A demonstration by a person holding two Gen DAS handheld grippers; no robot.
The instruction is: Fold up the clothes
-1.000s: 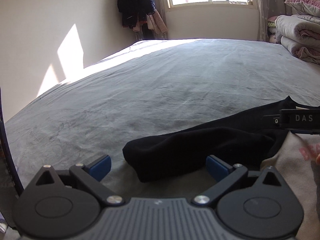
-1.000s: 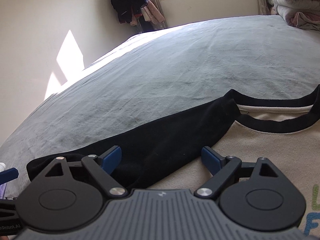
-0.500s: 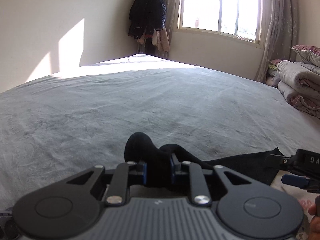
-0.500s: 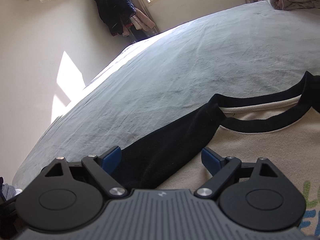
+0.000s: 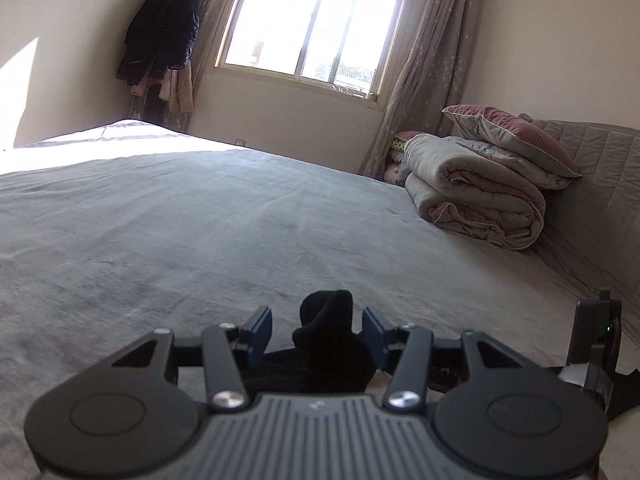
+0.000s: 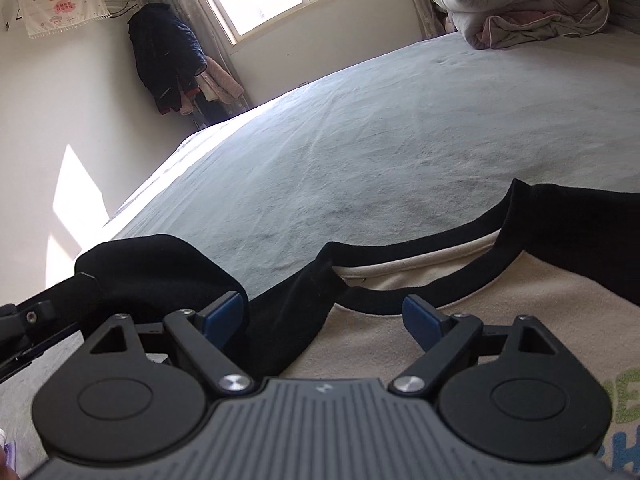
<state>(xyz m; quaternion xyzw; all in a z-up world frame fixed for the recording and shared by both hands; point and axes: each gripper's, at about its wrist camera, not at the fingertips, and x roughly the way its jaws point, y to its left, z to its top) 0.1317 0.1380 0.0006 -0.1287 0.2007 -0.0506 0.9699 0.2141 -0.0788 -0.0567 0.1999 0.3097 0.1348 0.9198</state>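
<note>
We are folding a cream fleece sweatshirt with black sleeves and black collar trim (image 6: 460,320), which is lying flat on the wide grey bed cover (image 5: 200,240), its neckline pointing toward the window (image 5: 316,24) and its printed front facing up. The step in hand appears to be the sleeve fold: the black left sleeve (image 5: 326,320) is bunching up between the blue pads of our left hand-held gripper (image 5: 318,330), whose jaws are opening about halfway, with cloth standing between them but clear of both pads as far as we can tell. In the right wrist view that sleeve end is arching over toward the body of the garment. Our right hand-held gripper (image 6: 322,320) is hovering wide open over the shoulder seam, gripping nothing. The next move, we are judging, calls for letting the sleeve drop squarely across the chest, then taking the other sleeve the same way. A rolled grey-and-pink quilt (image 5: 476,196) is sitting near the headboard.
</note>
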